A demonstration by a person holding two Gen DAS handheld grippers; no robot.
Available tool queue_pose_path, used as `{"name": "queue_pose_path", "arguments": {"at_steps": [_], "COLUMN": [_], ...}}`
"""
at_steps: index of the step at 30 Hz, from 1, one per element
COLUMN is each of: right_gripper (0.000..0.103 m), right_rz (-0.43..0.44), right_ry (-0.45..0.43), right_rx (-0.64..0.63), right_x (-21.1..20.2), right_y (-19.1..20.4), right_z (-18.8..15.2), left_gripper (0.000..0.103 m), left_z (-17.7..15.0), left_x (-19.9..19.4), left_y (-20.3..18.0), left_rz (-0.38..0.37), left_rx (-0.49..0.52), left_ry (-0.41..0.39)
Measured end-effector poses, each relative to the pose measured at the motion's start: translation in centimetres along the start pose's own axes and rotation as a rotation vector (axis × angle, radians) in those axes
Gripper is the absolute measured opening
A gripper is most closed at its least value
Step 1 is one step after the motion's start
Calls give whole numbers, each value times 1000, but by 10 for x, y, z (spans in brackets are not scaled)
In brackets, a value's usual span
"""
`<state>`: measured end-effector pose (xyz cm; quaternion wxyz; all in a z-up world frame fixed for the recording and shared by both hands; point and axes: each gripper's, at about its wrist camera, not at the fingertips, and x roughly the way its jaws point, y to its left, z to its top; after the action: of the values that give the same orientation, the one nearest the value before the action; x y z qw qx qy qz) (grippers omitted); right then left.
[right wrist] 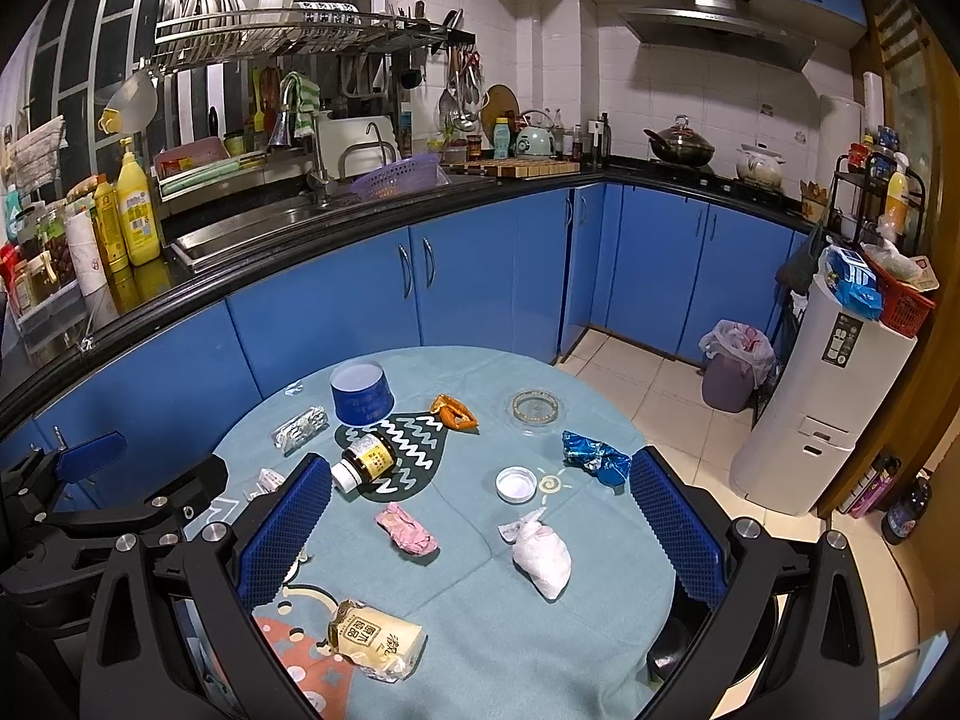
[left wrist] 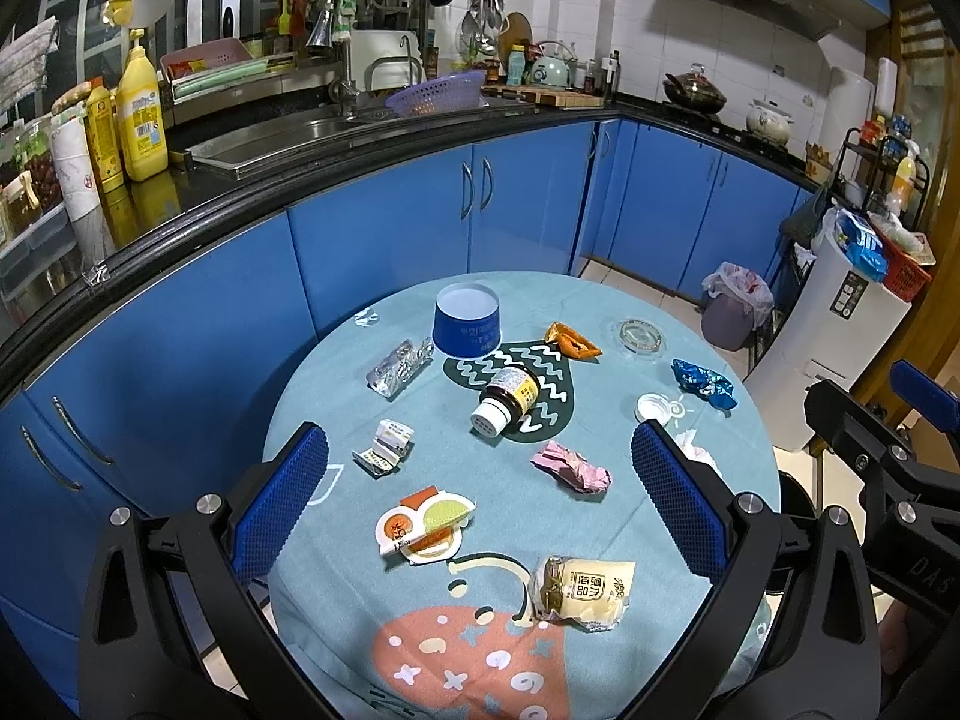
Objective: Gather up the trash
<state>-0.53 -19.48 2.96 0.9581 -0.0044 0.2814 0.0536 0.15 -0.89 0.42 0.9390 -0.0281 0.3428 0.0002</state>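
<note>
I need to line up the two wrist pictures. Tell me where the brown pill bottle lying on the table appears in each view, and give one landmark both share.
Left wrist: the brown pill bottle lies on its side just above picture centre, white cap toward the camera.
Right wrist: the same bottle lies left of centre, beside the right gripper's left finger.
Shared landmark: the blue paper bowl, upside down behind the bottle.

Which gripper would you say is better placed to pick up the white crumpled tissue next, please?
Probably the right gripper: the white tissue lies between its open fingers, while it sits mostly hidden behind the left gripper's outer finger.
</note>
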Motion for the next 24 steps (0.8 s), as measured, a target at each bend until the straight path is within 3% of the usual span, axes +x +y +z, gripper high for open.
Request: {"name": "queue_pose_path", "arguments": {"at_steps": [24], "right_gripper": [97], "right_rz": [-6], "right_ry": [-3], "right_rx": [-9], "right_x": [1], "right_y": [2], "right_z": [-2], "left_gripper": [100], "left_z": [-2], "left_x": [1], "left_y": [9], "left_rz": [-2], "left_rx": [-7], "left_ry": [-9]}}
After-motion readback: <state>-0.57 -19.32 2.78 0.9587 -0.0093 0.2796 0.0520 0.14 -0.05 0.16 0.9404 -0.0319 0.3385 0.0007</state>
